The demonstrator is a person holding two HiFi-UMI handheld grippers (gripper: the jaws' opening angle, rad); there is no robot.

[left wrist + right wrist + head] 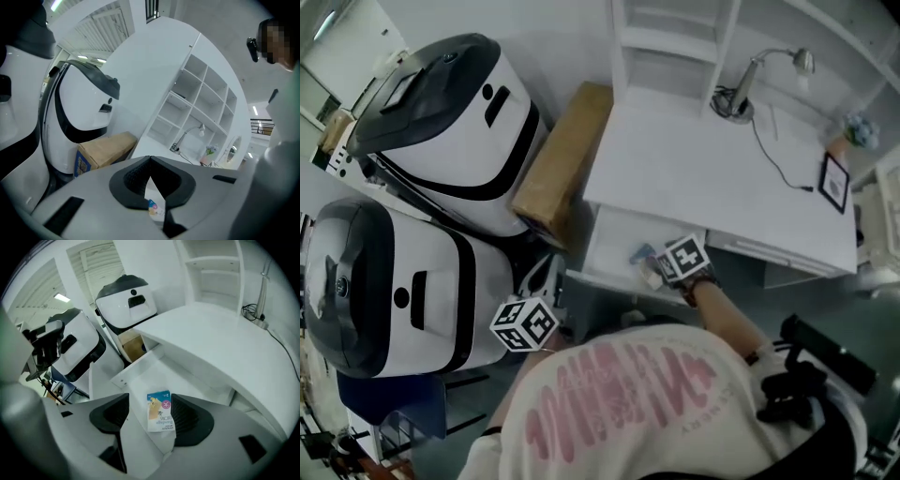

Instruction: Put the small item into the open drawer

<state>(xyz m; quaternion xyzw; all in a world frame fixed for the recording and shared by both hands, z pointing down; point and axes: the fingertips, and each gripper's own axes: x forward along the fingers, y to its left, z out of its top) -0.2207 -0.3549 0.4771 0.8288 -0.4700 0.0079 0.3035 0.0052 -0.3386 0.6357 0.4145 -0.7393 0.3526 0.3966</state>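
White drawer (617, 242) stands pulled out beneath the surface (694, 169), and the packet (160, 411) appears to lie on its floor. It is framed by the right hand-held gripper (151, 400), whose jaws stand apart, one well clear of it. That spread suits a release, I judge. The left hand-held gripper (150, 158) hangs low by the person's side, jaws together on nothing, since one gripper suffices for so light a thing.

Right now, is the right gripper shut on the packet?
No, in the right gripper view the right gripper has its jaws wide apart, with the packet between them over the open drawer.
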